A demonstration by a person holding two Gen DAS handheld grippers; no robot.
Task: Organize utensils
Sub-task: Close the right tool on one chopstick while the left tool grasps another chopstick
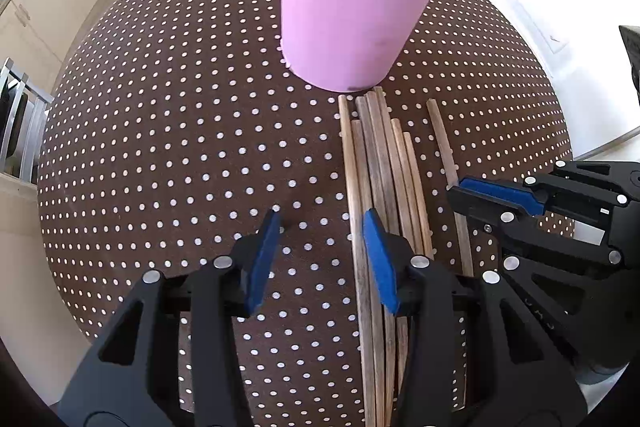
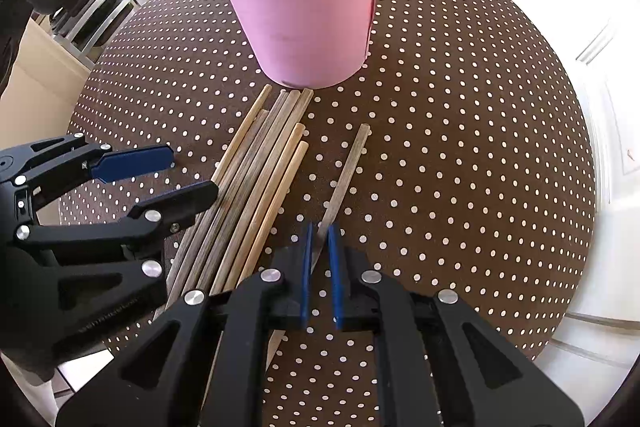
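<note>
Evidently the right gripper (image 2: 319, 239) is pinching the lone chopstick (image 2: 347, 171), lying just right of the bundle (image 2: 256, 179), its long axis pointing toward the pink cup (image 2: 300, 7). Next comes lifting and tilting it upright. The left gripper (image 1: 320, 227) is standing spread, straddling the bundle's left edge.

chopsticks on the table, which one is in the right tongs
The lone chopstick lying apart to the right of the bundle; the right tongs are shut on it.
</note>
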